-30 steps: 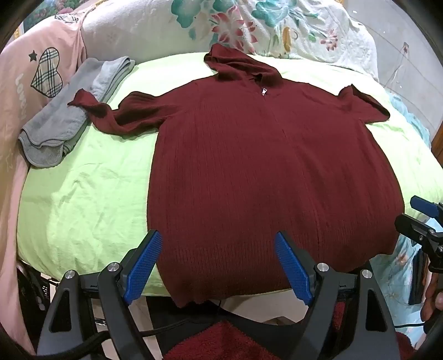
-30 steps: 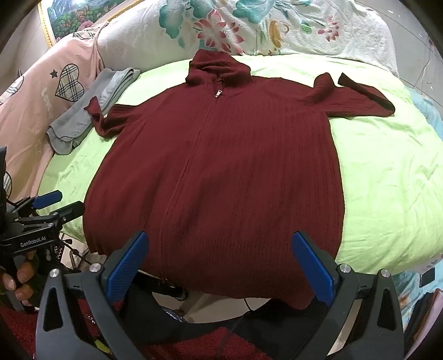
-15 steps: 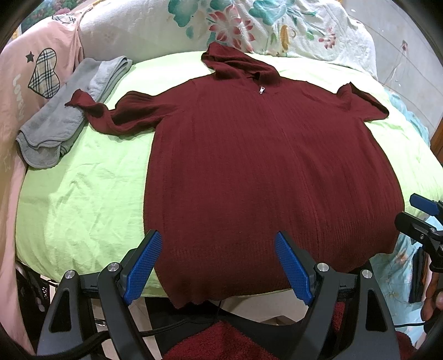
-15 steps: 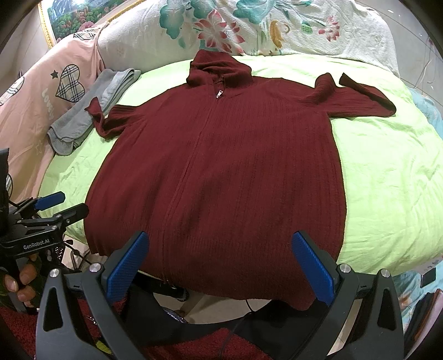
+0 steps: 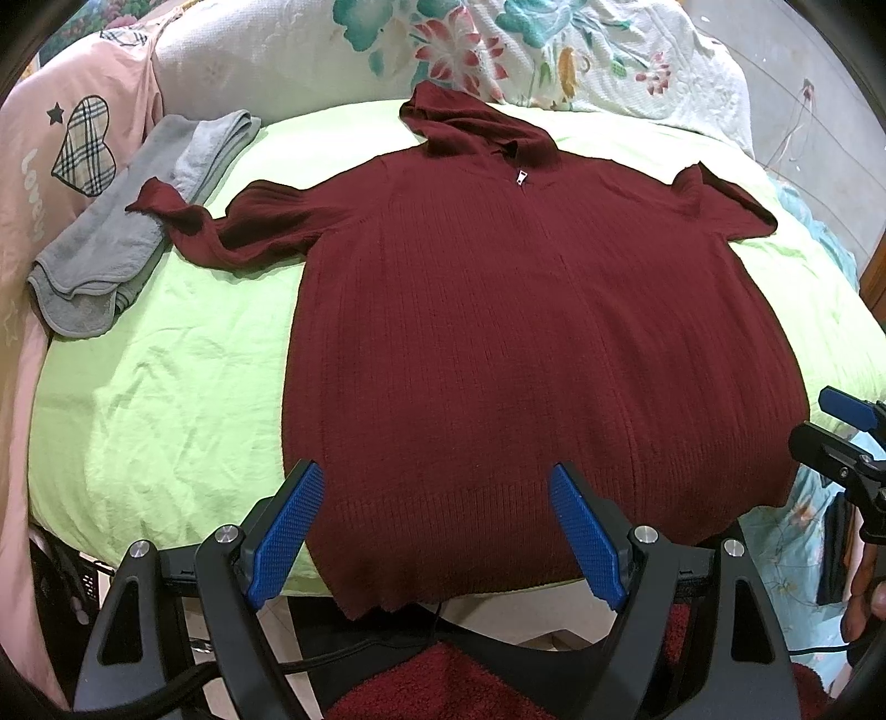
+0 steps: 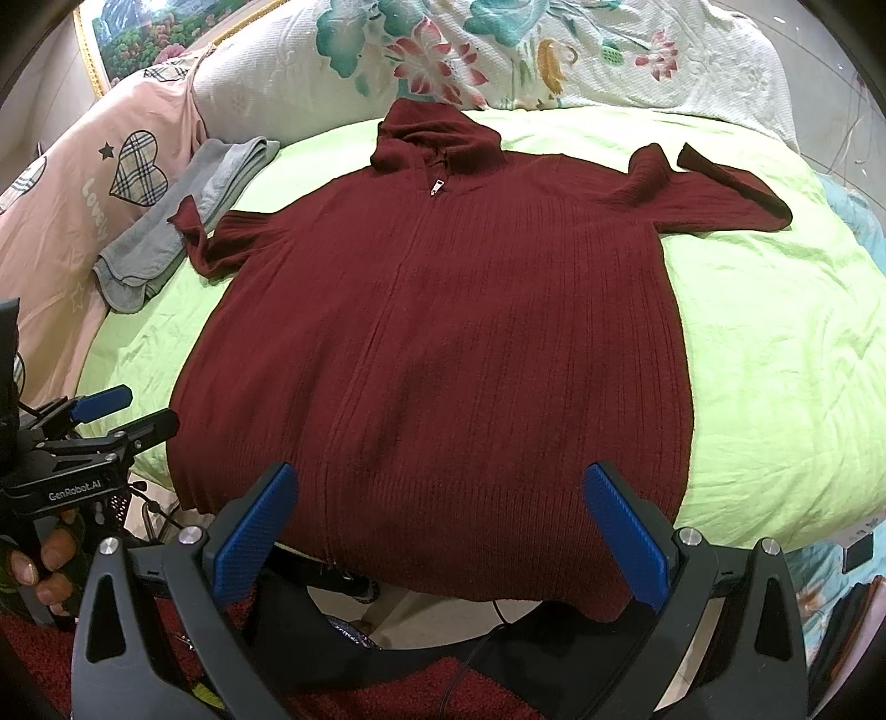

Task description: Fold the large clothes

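Observation:
A dark red knitted hooded zip sweater [image 5: 526,332] [image 6: 443,343] lies flat, front up, on a light green sheet [image 5: 166,376] [image 6: 775,360]. Its hood points away and both sleeves are spread out sideways. The hem hangs slightly over the near edge of the bed. My left gripper [image 5: 437,526] hovers open above the hem, left of its middle, holding nothing. My right gripper [image 6: 443,526] is open too, over the hem toward the right side. Each gripper shows at the edge of the other's view: the right one [image 5: 841,437], the left one [image 6: 105,421].
A folded grey towel [image 5: 127,232] [image 6: 183,221] lies under the left sleeve end. A pink cloth with a plaid heart [image 5: 66,166] covers the left side. A floral quilt [image 5: 498,50] is piled at the back. A hand [image 6: 39,559] holds the left gripper's handle.
Both cameras have drifted slightly; the sweater sits a little lower and nearer in view. The sweater has not moved, and both grippers stay open.

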`<control>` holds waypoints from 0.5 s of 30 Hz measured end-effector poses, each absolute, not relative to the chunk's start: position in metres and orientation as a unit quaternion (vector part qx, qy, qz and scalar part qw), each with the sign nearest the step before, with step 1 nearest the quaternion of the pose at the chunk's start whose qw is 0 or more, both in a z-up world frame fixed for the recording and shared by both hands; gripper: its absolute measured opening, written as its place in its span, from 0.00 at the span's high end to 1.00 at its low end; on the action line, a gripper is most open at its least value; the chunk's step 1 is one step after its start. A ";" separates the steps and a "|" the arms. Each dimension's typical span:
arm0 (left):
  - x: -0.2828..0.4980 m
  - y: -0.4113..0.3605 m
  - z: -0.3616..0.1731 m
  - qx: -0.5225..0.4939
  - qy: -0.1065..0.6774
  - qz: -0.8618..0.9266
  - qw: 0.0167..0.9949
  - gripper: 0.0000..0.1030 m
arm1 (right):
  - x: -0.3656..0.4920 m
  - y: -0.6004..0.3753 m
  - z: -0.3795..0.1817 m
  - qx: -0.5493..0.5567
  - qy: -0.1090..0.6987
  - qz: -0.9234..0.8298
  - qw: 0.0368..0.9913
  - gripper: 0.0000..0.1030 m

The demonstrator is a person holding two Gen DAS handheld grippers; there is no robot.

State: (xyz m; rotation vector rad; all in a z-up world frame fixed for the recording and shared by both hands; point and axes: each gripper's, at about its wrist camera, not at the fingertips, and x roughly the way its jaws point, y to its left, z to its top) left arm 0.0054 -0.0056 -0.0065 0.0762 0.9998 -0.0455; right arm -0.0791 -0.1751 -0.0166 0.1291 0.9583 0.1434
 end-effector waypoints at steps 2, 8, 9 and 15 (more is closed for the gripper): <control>0.006 -0.006 -0.007 0.039 0.481 -0.021 0.875 0.18 | -0.078 -0.176 -0.017 0.063 0.461 0.069 0.883 0.00; 0.008 -0.006 -0.010 0.048 0.500 -0.018 0.864 0.18 | -0.075 -0.177 -0.018 0.064 0.462 0.068 0.882 0.00; 0.009 -0.006 -0.011 0.051 0.505 -0.016 0.861 0.18 | -0.076 -0.177 -0.019 0.065 0.462 0.068 0.882 0.00; 0.012 -0.006 -0.013 0.057 0.506 -0.015 0.861 0.18 | -0.075 -0.177 -0.021 0.068 0.463 0.068 0.881 0.00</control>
